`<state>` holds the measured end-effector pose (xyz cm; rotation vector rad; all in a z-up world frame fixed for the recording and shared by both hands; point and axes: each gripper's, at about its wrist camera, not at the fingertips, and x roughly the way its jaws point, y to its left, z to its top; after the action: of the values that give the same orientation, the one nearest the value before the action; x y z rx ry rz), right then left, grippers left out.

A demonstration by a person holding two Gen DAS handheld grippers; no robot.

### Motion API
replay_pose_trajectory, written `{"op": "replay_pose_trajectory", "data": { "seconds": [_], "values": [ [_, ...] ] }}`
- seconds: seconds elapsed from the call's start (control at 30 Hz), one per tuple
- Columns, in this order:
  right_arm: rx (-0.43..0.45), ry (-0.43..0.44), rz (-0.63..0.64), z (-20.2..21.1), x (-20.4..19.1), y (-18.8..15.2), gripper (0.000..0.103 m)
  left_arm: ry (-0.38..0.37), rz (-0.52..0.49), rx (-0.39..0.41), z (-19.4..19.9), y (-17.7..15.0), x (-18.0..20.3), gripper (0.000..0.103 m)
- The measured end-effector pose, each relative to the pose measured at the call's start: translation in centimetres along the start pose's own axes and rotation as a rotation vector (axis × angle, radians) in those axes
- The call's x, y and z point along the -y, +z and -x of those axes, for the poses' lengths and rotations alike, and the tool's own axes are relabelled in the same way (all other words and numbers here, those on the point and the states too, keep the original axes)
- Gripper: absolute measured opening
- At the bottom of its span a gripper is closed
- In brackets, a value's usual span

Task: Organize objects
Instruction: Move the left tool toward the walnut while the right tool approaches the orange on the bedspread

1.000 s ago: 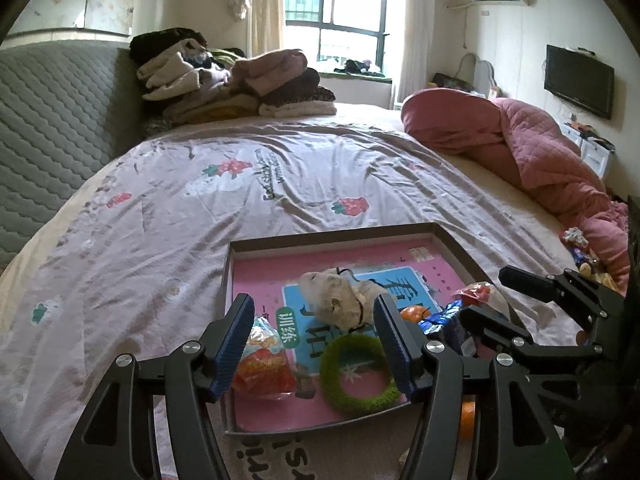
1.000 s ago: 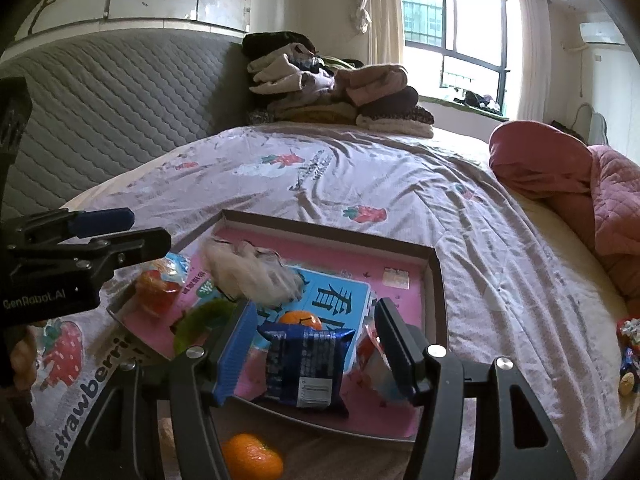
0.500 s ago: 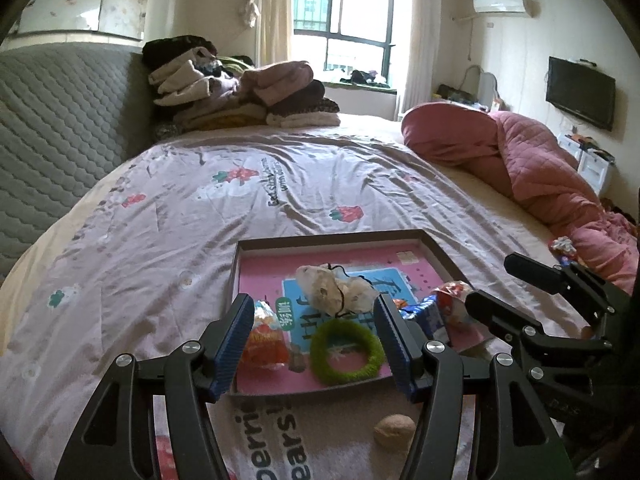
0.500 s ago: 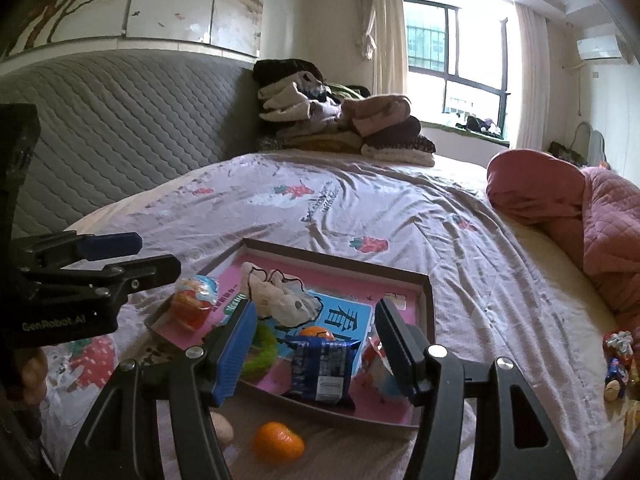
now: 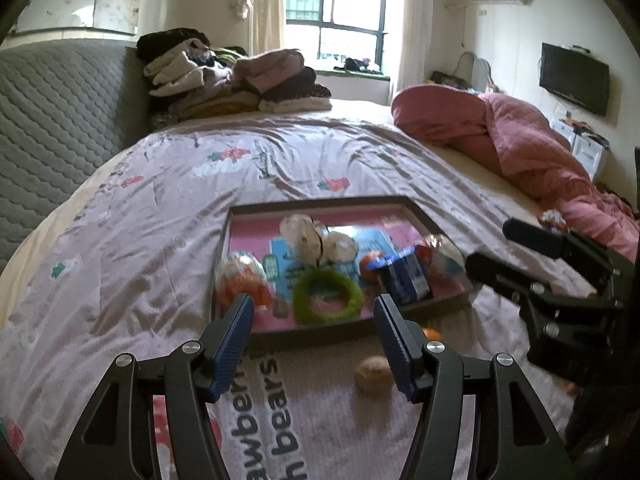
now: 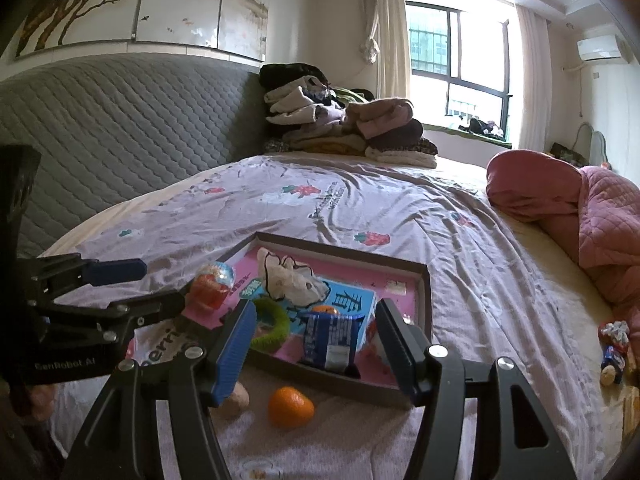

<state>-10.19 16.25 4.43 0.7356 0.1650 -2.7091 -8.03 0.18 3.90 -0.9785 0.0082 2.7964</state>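
The tray [image 6: 427, 280] sits on the bed [image 6: 360, 208], and it is the landmark for everything here. Inside the tray lie a green ring [image 5: 328, 295], a blue snack pack [image 6: 330, 340], a white crumpled bag [image 5: 318, 240] and a red and white wrapped sweet [image 5: 242, 278]. Just outside the tray's near edge sit 2 loose things on the blanket: an orange [image 6: 290, 407] and a small tan ball [image 5: 373, 373]. The left gripper [image 5: 314, 348] has its jaws apart with nothing between them, and it hangs over the near edge of the tray. The right gripper [image 6: 316, 350] also has its jaws apart and holds nothing, and it hangs over the same near edge from the other side. What could go wrong: the orange and the tan ball are round and the blanket is soft and bumpy, so a poke from a jaw could make them roll away from the tray. A jaw could also catch the tray's near edge and tip it, so the things inside slide out. The 2 grippers are close to each other by the tray, so they could bump. Compared with 1 second ago, both cameras now sit farther back from the tray, so it looks smaller. The tan ball now shows in the left view, where it did not show then.
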Motion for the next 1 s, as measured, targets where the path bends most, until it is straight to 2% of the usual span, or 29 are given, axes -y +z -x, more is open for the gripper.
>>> {"op": "replay_pose_trajectory", "data": {
  "seconds": [0.43, 1.0],
  "values": [
    [-0.054, -0.001, 0.003, 0.2, 0.1, -2.4, 0.062, -0.004, -0.007, -0.076, -0.8, -3.2, 0.8, 0.064],
    [-0.154, 0.015, 0.006, -1.0, 0.2, -4.7, 0.062, -0.033, -0.077, -0.152, -2.8, -6.1, 2.6, 0.064]
  ]
}}
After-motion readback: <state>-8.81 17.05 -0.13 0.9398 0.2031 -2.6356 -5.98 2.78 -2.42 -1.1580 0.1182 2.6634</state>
